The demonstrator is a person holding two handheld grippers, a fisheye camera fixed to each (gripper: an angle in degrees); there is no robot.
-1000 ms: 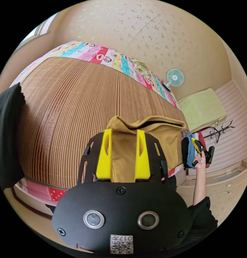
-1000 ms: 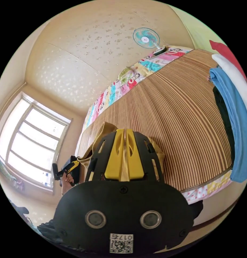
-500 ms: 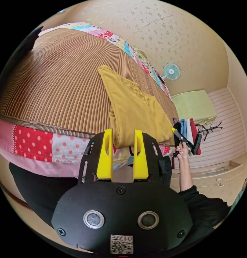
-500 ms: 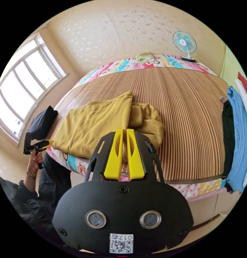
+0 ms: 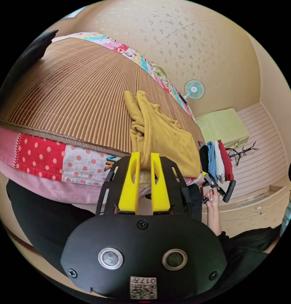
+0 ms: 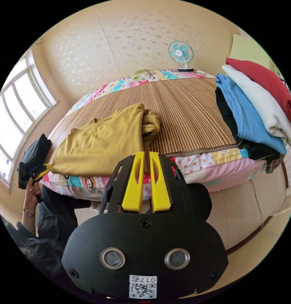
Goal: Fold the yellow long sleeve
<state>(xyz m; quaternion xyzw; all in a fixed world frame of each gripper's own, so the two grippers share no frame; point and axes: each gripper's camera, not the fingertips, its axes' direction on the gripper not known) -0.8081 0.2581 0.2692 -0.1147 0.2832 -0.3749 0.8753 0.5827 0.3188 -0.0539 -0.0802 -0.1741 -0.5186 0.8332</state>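
a yellow long sleeve point(image 6: 101, 145) lies on a striped mat point(image 6: 186, 110) at the bed's near edge. the left gripper point(image 5: 144, 167) and right gripper point(image 6: 145, 164) each pinch its hanging hem between nearly closed jaws. folded clothes point(image 6: 256, 107) sit stacked nearby.

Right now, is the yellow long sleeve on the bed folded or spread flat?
Partly folded: the yellow long sleeve lies doubled on the mat, one side bunched.

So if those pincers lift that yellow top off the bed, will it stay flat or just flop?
Probably flop: the yellow top already sags over the bed edge and bunches in soft folds. It looks light, and likely to drape from wherever it is pinched.
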